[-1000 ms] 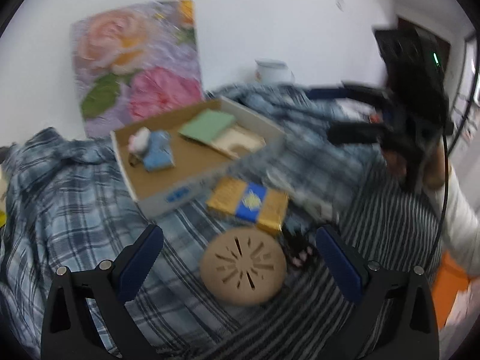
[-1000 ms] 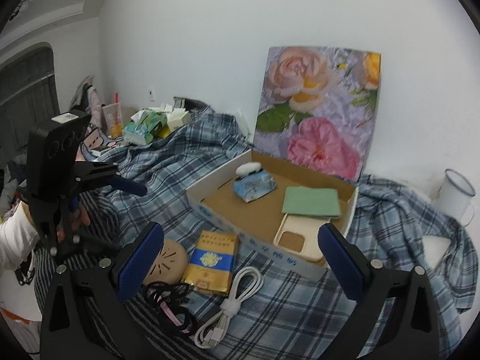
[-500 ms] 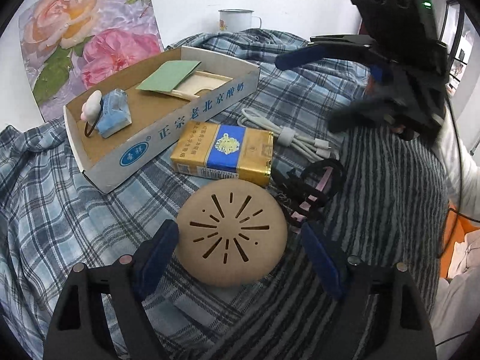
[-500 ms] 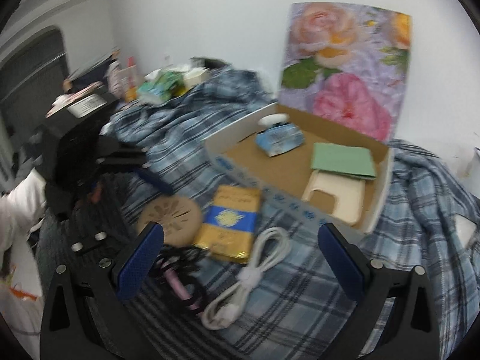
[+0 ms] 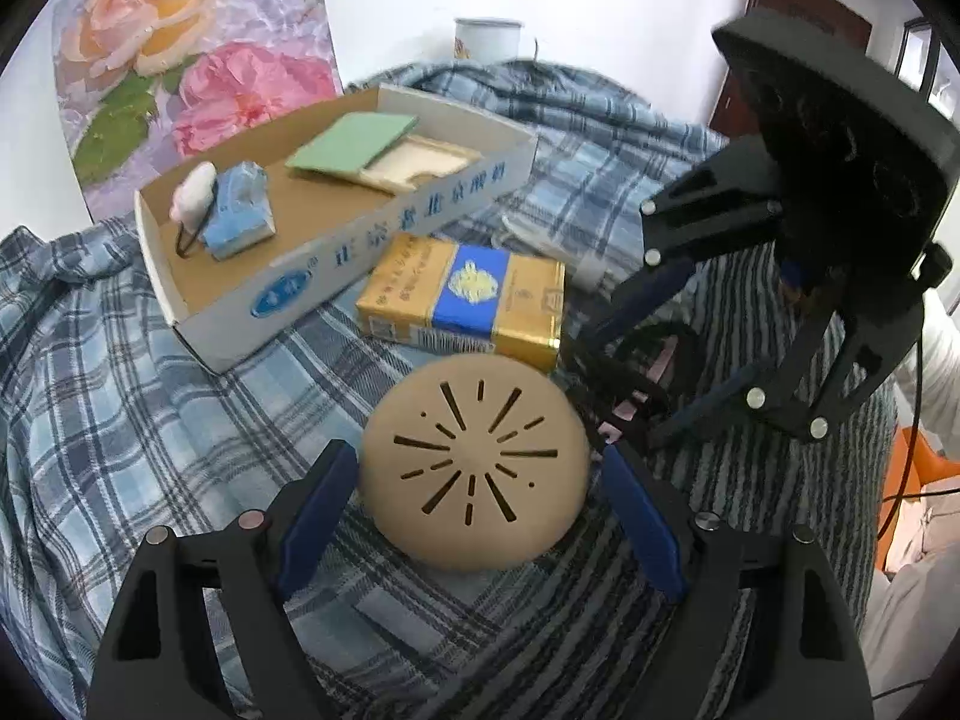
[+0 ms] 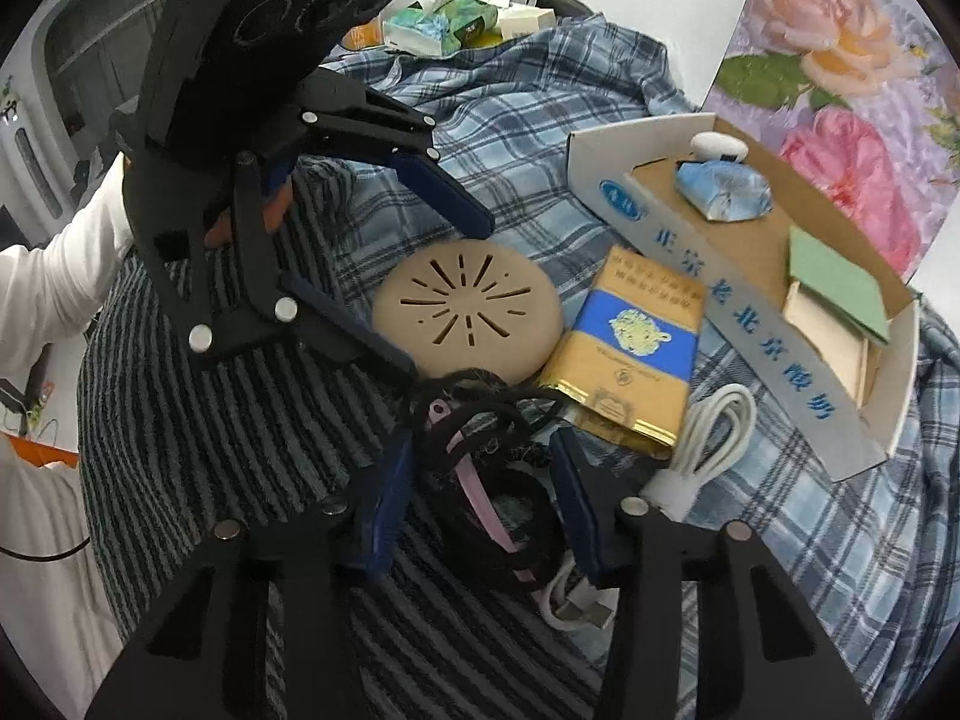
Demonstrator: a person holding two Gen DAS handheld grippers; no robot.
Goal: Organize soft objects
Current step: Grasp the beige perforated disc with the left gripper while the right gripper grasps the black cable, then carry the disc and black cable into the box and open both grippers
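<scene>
A round tan pad with slits (image 5: 474,456) lies on the plaid cloth, also in the right wrist view (image 6: 468,306). My left gripper (image 5: 474,504) is open, its blue fingers on either side of the pad. My right gripper (image 6: 480,486) is open around a tangle of black and pink hair ties (image 6: 480,450). A gold and blue packet (image 5: 468,294) lies beside the pad. A cardboard tray (image 5: 300,276) holds a blue pouch (image 5: 237,216), a white fluffy item (image 5: 192,198), a green cloth (image 5: 351,141) and a cream case (image 5: 420,162).
A white coiled cable (image 6: 714,444) lies by the packet. A flower painting (image 5: 192,60) leans on the wall behind the tray. A white mug (image 5: 486,39) stands at the back. Tissue packs (image 6: 444,24) sit far off on the bed.
Both grippers have come down and forward. The left now straddles the tan pad; the right has closed in around the hair ties, its fingers narrower than before.
</scene>
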